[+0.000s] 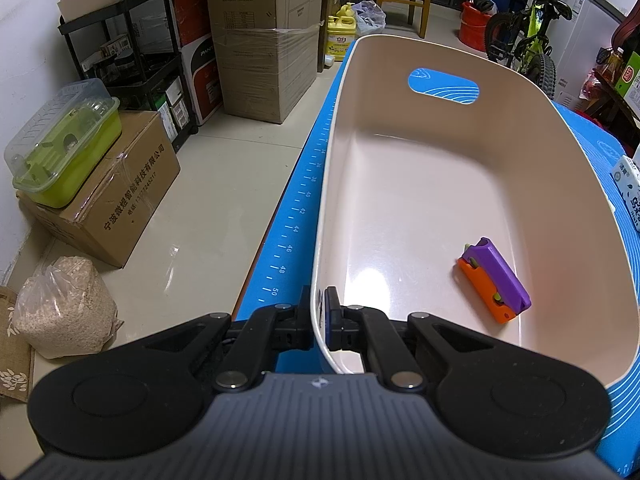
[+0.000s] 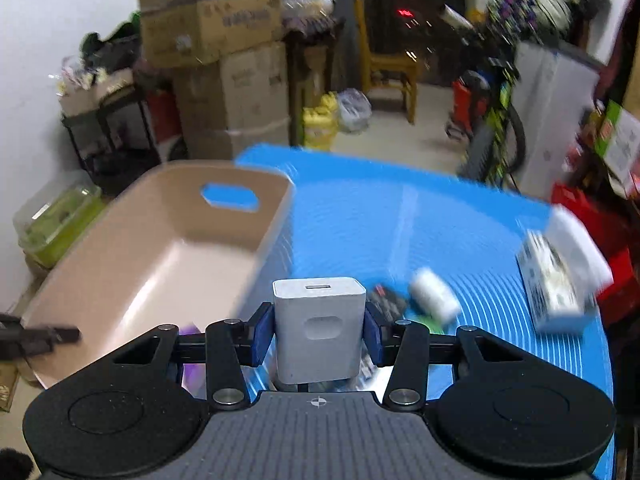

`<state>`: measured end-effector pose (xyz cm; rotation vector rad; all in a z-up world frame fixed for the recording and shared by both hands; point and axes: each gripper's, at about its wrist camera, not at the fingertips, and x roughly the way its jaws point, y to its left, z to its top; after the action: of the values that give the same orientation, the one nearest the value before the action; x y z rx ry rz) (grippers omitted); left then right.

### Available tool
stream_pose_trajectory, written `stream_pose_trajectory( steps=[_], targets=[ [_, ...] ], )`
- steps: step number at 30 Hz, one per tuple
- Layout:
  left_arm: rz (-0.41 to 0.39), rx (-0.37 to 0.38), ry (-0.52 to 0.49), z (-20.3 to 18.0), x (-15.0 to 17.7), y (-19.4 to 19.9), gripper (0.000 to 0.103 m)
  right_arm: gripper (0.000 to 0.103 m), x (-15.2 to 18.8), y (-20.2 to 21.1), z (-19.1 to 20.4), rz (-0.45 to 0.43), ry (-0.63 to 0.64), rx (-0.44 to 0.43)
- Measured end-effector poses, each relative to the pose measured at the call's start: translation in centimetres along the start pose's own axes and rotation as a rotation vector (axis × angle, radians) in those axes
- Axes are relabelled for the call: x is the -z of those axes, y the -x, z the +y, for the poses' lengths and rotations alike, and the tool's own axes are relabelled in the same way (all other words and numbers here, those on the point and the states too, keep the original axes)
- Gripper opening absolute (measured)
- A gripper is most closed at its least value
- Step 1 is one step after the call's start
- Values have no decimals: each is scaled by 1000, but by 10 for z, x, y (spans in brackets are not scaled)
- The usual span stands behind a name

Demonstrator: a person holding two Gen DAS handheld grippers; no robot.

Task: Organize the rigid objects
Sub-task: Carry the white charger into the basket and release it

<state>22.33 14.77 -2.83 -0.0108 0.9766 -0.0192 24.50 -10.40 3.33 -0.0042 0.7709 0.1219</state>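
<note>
A beige plastic bin [image 1: 532, 128] stands on the blue mat [image 1: 296, 200]. My left gripper [image 1: 320, 320] is shut on the bin's near left rim, one finger inside and one outside the wall. On the bin floor lies a purple and orange toy [image 1: 494, 280]. In the right wrist view my right gripper [image 2: 318, 334] is shut on a white charger cube [image 2: 320, 336], held above the mat [image 2: 380, 220] to the right of the bin [image 2: 256, 216]. This view is blurred by motion.
On the mat beyond the charger lie a white cylinder [image 2: 434, 294], a dark small object [image 2: 386, 302] and a white printed box [image 2: 560, 276]. A carton [image 1: 630, 192] stands right of the bin. Cardboard boxes [image 1: 264, 40], a shelf cart, a chair and a bicycle fill the floor behind.
</note>
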Motion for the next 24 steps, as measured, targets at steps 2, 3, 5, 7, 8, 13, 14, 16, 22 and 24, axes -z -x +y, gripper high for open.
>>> stream_pose_trajectory(
  steps=[2,3,5,7,8,13,14,16,22,24],
  targets=[
    [0,0,0,0,0,0,6,52,-14,2,13,-28,31,-21],
    [0,-1,0,0,0,0,6,52,-21,1,21,-40,49,-33],
    [0,0,0,0,0,0,6,52,-31,-1,36,-54,78,-54],
    [0,0,0,0,0,0,6,52,-39,-7,52,-60,110,-74],
    [0,1,0,0,0,0,6,52,-41,-11,60,-59,125,-83],
    [0,2,0,-1,0,0,6,52,-48,-43,97,-9,190,-111],
    [0,2,1,-1,0,0,6,52,-48,-49,101,4,200,-114],
    [0,2,1,-2,0,-1,6,52,-47,-65,112,35,218,-118],
    [1,-1,-5,-4,1,-2,6,52,-33,-107,134,135,256,-131],
    [0,1,-3,-4,0,-2,6,52,-29,-115,140,155,269,-132]
  ],
)
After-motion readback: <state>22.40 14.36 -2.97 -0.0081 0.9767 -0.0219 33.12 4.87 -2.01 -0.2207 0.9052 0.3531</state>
